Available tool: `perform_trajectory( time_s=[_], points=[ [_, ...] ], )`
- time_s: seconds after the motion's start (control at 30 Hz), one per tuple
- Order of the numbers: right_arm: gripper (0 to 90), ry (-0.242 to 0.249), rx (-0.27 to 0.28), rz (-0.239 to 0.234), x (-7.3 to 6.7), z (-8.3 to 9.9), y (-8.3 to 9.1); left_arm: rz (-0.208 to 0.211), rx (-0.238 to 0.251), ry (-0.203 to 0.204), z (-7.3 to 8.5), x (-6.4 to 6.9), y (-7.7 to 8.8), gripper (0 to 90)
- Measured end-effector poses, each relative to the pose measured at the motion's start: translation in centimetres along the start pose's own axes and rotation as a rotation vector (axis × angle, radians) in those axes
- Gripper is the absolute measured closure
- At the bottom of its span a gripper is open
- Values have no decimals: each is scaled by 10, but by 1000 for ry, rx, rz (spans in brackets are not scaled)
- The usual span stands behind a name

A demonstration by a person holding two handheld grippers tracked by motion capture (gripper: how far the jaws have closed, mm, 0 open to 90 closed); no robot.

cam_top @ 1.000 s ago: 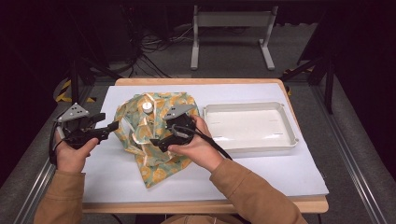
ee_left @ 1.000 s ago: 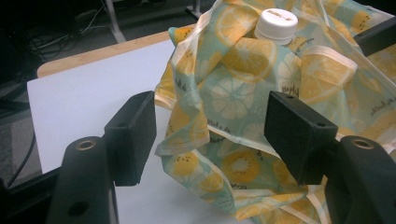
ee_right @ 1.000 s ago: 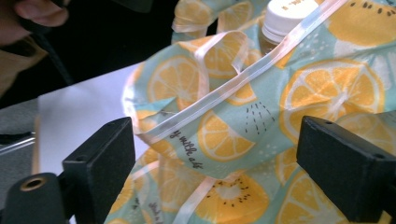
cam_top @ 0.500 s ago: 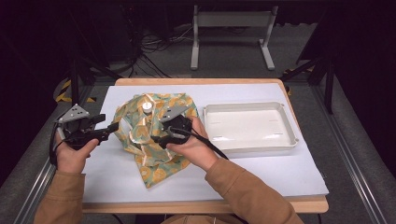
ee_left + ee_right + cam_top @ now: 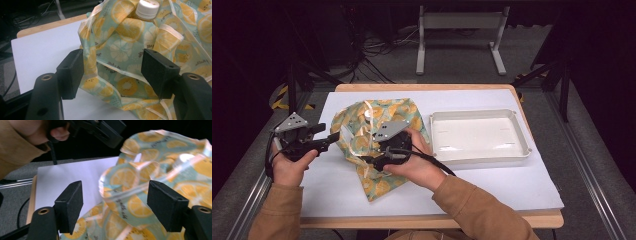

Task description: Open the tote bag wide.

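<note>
At the left of the worktop [image 5: 332, 200] the left gripper [image 5: 332, 137] rests with its jaws spread at the edge of the lemon-print bag [image 5: 384, 145], cloth between them but unpinched. The bag, slumped mid-worktop left of the white tray [image 5: 522, 150], looks soft, light and slippery, with a capped bottle [image 5: 147, 10] inside likely weighing it, so its stitched rim seems the surest hold. The right gripper [image 5: 367, 160] hovers over the bag, its jaws, having just been opening a little, apart with a fold between them, ungripped.
</note>
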State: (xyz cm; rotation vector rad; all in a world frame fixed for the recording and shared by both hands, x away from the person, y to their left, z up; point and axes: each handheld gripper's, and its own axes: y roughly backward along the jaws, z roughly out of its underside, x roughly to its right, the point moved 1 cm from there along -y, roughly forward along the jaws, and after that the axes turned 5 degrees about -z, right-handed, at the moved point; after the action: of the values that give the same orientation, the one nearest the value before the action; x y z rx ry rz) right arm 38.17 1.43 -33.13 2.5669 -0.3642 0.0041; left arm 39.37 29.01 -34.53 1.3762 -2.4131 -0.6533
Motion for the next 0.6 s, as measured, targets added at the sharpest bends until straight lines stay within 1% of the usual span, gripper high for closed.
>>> perform_trajectory(
  time_s=[0.07,0.13,0.23,0.3,0.4,0.43,0.5,0.57,0.6],
  points=[
    [327,22,4,-23,-4,-4,-3,3,1,4,0,0,0,353],
    [350,44,-10,-37,-7,-7,-6,2,-2,9,1,-1,0,354],
    [386,63,-34,-52,-8,-8,-13,4,-2,11,2,-2,0,354],
    [398,64,-49,-66,-7,-7,-18,5,-1,12,2,-2,0,354],
    [422,72,-84,-61,-4,-3,-24,5,3,17,2,-3,0,354],
    [422,72,-84,-61,-4,-3,-24,10,2,20,3,-3,0,354],
    [442,84,-123,-49,0,-1,-28,20,0,21,3,-3,-1,354],
    [442,90,-151,-43,2,0,-30,21,-2,20,3,-3,-1,354],
    [443,101,-166,-34,3,2,-31,22,-1,20,3,-3,-2,354]
  ],
)
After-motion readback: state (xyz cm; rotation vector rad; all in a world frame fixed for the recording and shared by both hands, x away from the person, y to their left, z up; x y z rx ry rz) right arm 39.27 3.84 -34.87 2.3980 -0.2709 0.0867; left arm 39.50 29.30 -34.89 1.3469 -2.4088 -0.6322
